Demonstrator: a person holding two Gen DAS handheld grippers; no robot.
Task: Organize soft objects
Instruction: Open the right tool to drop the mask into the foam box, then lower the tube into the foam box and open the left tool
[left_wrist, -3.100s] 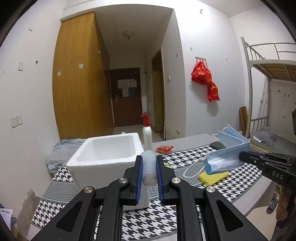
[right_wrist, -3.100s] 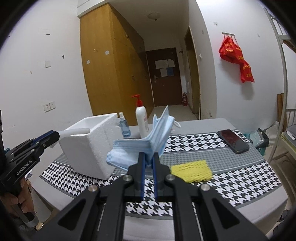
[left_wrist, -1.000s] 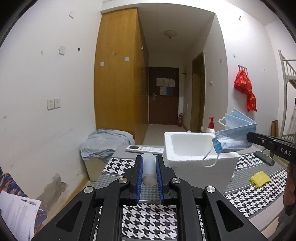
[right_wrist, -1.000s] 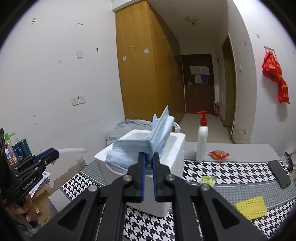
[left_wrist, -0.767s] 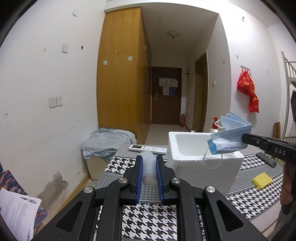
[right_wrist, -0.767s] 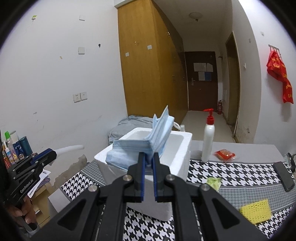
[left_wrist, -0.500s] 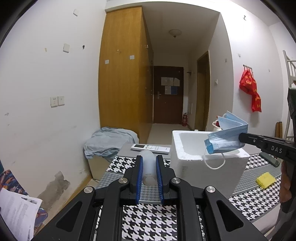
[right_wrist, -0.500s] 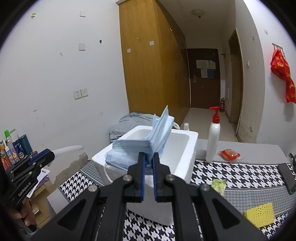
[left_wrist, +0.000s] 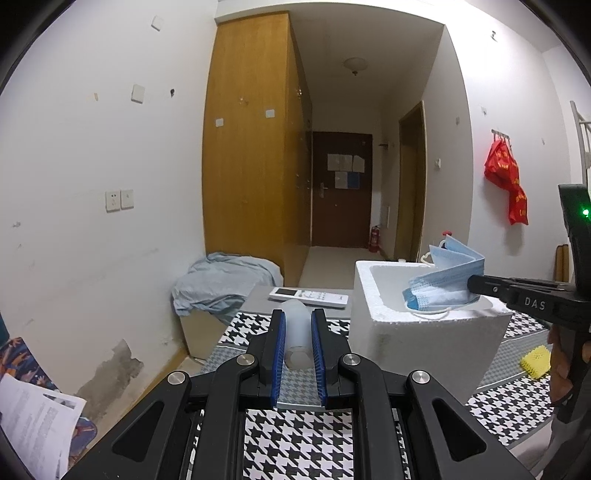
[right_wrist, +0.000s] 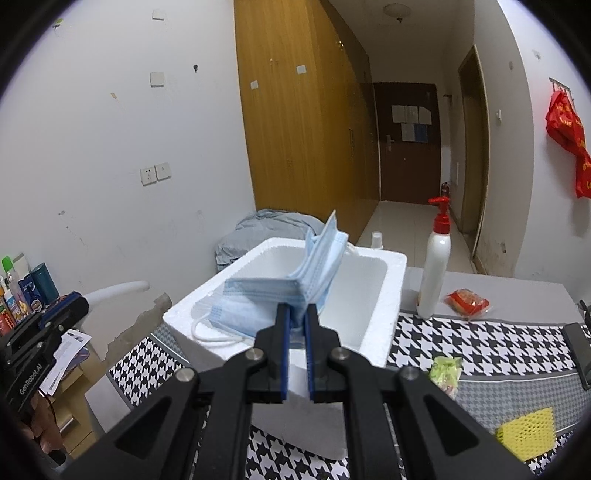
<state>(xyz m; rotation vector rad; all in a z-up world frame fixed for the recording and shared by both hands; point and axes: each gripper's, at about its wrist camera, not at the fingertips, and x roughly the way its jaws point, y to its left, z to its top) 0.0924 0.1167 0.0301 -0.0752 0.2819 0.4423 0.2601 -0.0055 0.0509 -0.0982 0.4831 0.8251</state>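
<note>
- Masks (right_wrist: 280, 295): a folded stack of blue face masks. I see its long axis running level, out to the left of my right gripper (right_wrist: 294, 314), with one end flap turned up and away from the fingertips; white ear loops hang below the stack.
- Right gripper: jaws pressed together on the near edge of the masks, holding the stack over the open mouth of the white foam box (right_wrist: 384, 295), just ahead of the fingertips.
- Left gripper (left_wrist: 298, 321): jaws nearly together, clamped on a translucent white tube (left_wrist: 295, 325) whose long axis points straight ahead along the fingers.
- Foam box (left_wrist: 424, 339): seen from my left gripper, ahead and to the right, on the houndstooth cloth (left_wrist: 303, 443).
</note>
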